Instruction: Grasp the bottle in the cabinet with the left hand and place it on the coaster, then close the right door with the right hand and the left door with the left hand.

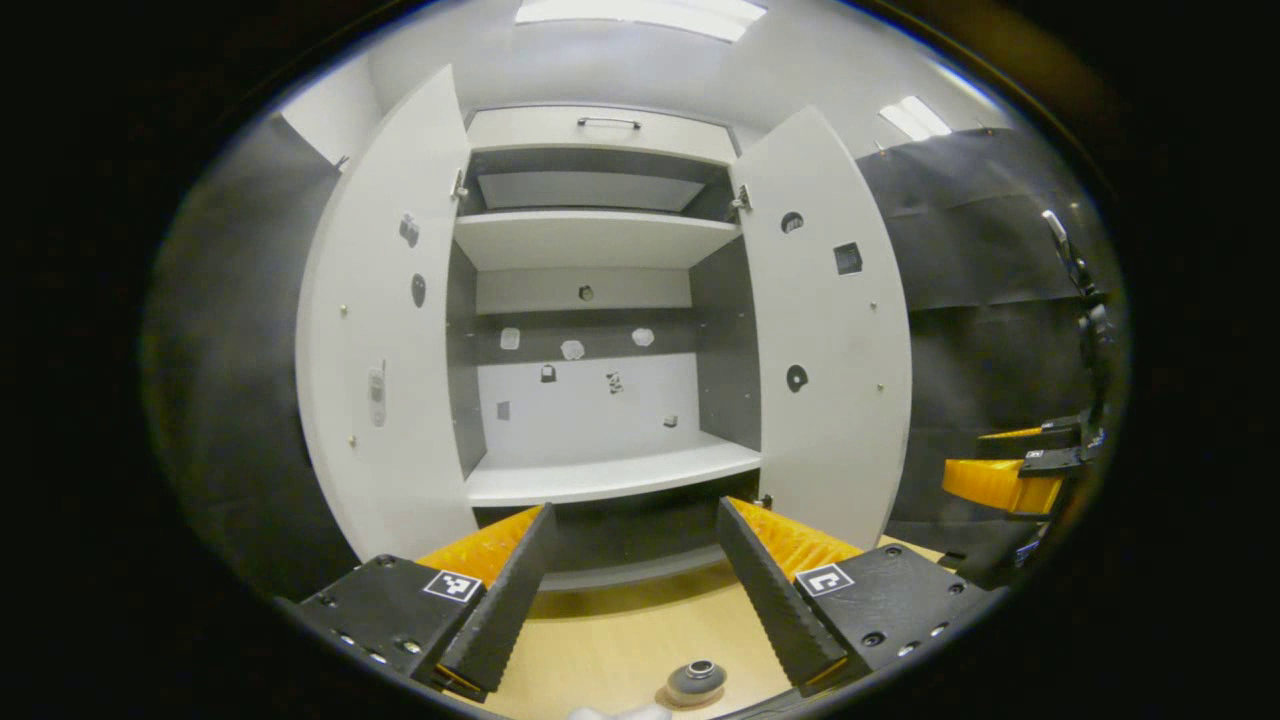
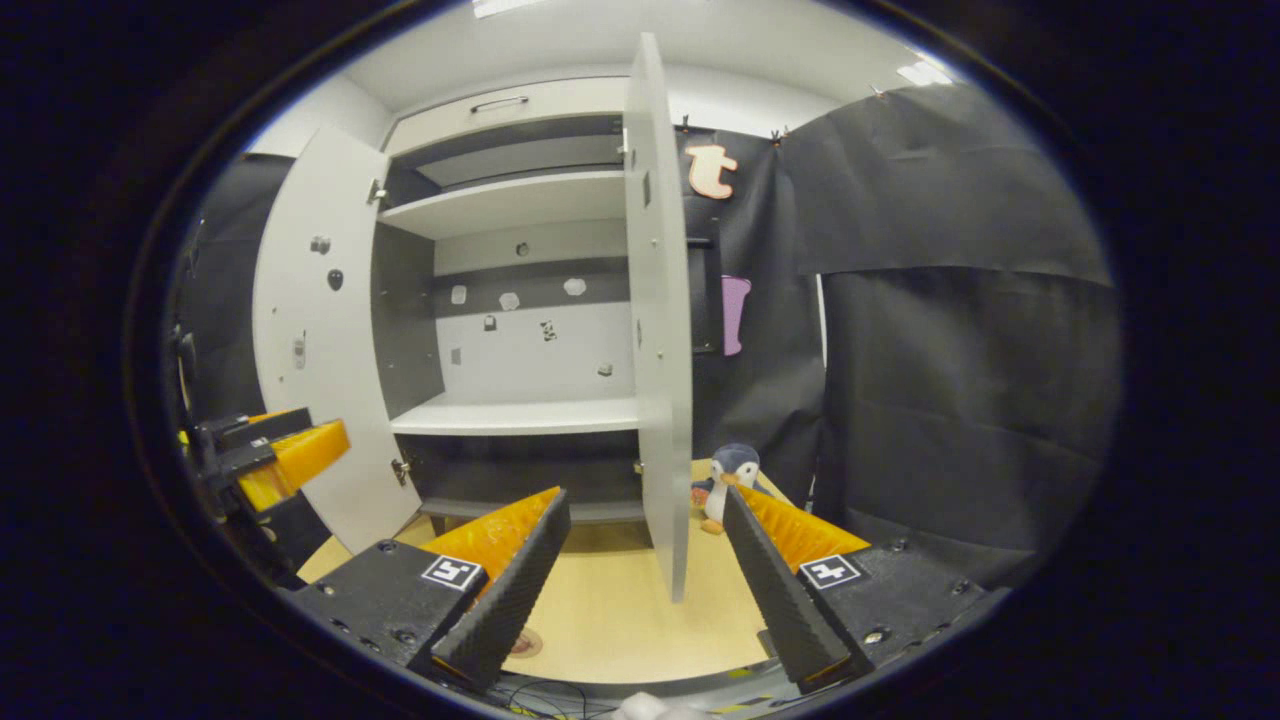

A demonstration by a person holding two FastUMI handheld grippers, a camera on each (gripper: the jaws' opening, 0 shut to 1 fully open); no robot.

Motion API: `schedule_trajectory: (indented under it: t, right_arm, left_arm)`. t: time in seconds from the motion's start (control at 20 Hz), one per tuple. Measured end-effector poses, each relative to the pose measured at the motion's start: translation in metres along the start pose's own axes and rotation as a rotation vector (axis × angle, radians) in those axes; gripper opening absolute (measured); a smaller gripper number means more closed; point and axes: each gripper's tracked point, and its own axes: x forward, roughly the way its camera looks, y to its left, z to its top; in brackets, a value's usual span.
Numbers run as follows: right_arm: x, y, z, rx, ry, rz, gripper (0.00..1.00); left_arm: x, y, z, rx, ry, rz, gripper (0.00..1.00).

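- Left gripper view: left gripper (image 1: 632, 590) spread wide at bottom, holding nothing; bottle (image 1: 697, 682) at bottom centre on table (image 1: 620, 640); cabinet (image 1: 600, 330) at centre, both doors open.
- Right gripper view: right gripper (image 2: 640, 590) spread wide, holding nothing; right door (image 2: 660, 300) edge-on at centre; penguin toy (image 2: 728, 482) beside it.

I can read no text; my grippers (image 1: 632, 590) (image 2: 640, 590) carry only small square markers, not words.

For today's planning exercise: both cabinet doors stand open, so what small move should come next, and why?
Probably swing the right gripper against the right door and push: its jaws stand open, the door's edge is just ahead, and the shelves look bare.
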Motion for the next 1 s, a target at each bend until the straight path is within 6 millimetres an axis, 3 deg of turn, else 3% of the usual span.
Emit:
schedule_trajectory:
  t: [0.1, 0.2, 0.35, 0.5, 0.65, 0.75, 1.0]
  right_arm:
    - [0.009, -0.027, 0.008, 0.018, -0.012, -0.012, 1.0]
    - [0.025, -0.061, 0.022, 0.018, -0.027, -0.029, 1.0]
    - [0.052, -0.106, 0.056, 0.03, -0.057, -0.025, 1.0]
    - [0.087, -0.132, 0.093, 0.027, -0.084, 0.027, 1.0]
    - [0.12, -0.136, 0.124, -0.001, -0.1, 0.13, 1.0]
    - [0.139, -0.132, 0.136, -0.026, -0.09, 0.19, 1.0]
    - [0.163, -0.103, 0.156, -0.032, -0.086, 0.365, 1.0]
  left_arm:
    - [-0.009, 0.01, 0.007, 0.013, -0.001, 0.052, 0.98]
    - [-0.016, 0.006, 0.01, 0.014, 0.004, 0.065, 0.98]
    - [-0.023, 0.002, 0.013, -0.008, 0.018, 0.117, 0.98]
    - [-0.03, -0.007, 0.018, -0.001, 0.029, 0.205, 0.96]
    - [-0.032, -0.026, 0.019, -0.004, 0.04, 0.245, 1.0]
    - [-0.037, -0.036, 0.015, -0.022, 0.055, 0.28, 0.96]
    - [-0.055, -0.046, 0.009, -0.059, 0.064, 0.414, 0.98]
